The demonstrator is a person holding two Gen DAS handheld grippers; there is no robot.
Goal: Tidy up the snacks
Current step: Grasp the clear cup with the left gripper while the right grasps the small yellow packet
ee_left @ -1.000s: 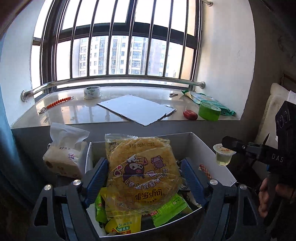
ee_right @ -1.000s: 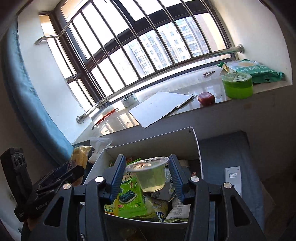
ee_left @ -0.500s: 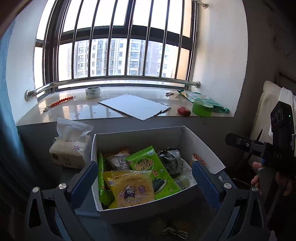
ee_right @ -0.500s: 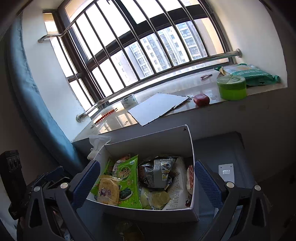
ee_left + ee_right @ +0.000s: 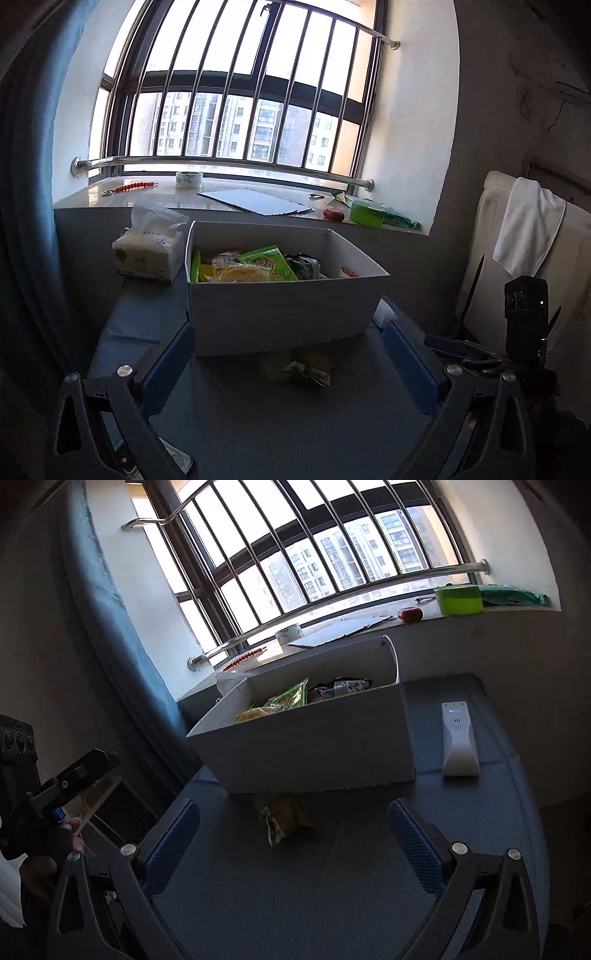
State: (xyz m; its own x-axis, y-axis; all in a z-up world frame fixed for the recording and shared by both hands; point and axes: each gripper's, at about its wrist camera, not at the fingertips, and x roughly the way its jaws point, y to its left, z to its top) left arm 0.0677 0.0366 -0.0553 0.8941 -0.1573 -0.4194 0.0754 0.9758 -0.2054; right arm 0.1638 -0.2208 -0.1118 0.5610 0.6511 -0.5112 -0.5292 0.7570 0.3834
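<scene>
A white cardboard box (image 5: 280, 314) stands on the blue-grey table, and it also shows in the right wrist view (image 5: 314, 749). It holds several snack packets, among them a yellow pancake pack (image 5: 240, 274) and a green pack (image 5: 267, 262). One small yellowish snack packet (image 5: 299, 367) lies on the table in front of the box, also seen in the right wrist view (image 5: 282, 818). My left gripper (image 5: 288, 363) is open and empty, low over the table before the box. My right gripper (image 5: 291, 834) is open and empty, with the loose packet between its fingers' line.
A tissue pack (image 5: 147, 254) stands left of the box. A white remote (image 5: 458, 738) lies right of it. The windowsill behind holds a tape roll (image 5: 189, 180), a flat board (image 5: 255, 202), a red object (image 5: 333, 213) and a green tub (image 5: 365, 214). A towel (image 5: 528, 229) hangs at right.
A second ago the left gripper held the pancake pack and the right a jelly cup over the box. Both were let go into the box, and both grippers pulled back and down.
</scene>
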